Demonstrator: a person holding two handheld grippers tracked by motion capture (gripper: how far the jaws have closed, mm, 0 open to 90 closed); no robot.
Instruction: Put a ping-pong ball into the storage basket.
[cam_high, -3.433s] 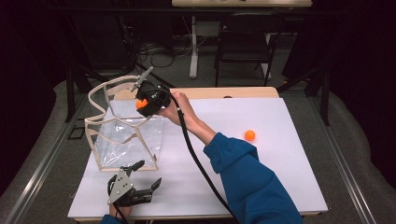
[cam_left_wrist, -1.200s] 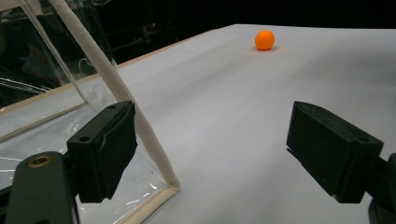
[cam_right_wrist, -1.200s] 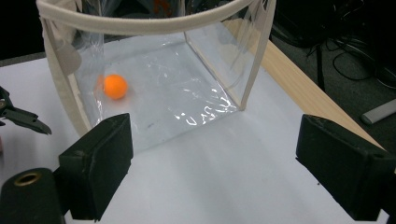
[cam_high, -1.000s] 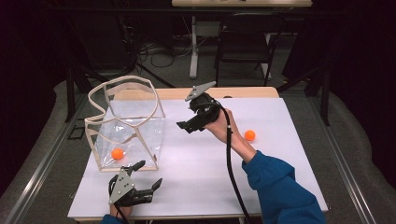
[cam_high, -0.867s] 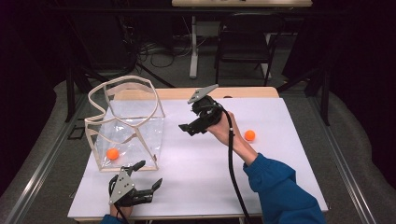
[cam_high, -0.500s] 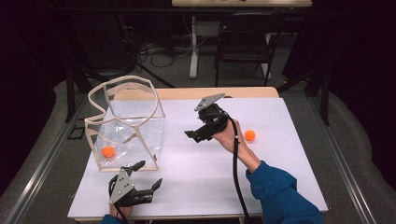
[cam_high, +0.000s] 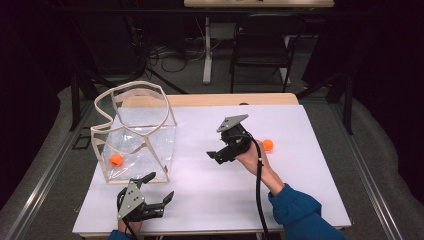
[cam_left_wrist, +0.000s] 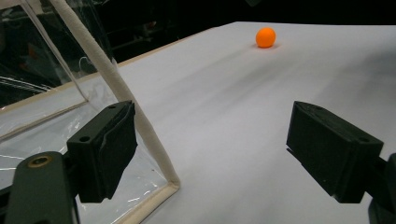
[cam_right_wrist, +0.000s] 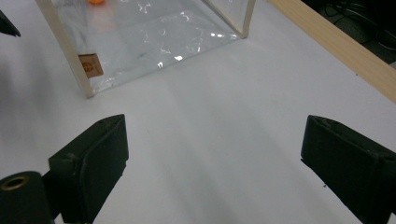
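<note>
A clear bag (cam_high: 137, 135) with cream edging stands open at the table's left, with an orange ball (cam_high: 116, 159) on its floor. A second orange ball (cam_high: 268, 145) lies on the white tabletop just right of the hand with my right gripper (cam_high: 216, 156). That gripper hovers open over mid-table, pointing left toward the bag (cam_right_wrist: 154, 37), and its jaws (cam_right_wrist: 215, 168) hold nothing. My left gripper (cam_high: 159, 186) rests open at the front edge beside the bag's near corner (cam_left_wrist: 140, 126). Its view looks across the table to the loose ball (cam_left_wrist: 265, 37).
The white sheet (cam_high: 310, 195) covers the table, and a strip of bare wood (cam_high: 210, 100) runs along the far edge. A dark chair (cam_high: 260, 50) and cables stand on the floor beyond. A small brown tag (cam_right_wrist: 90, 65) sits on the bag's corner.
My right gripper let the orange ball go over the bag, then came away to the right and sank toward the table. The ball in the bag rolled slightly left. The left gripper stayed put.
</note>
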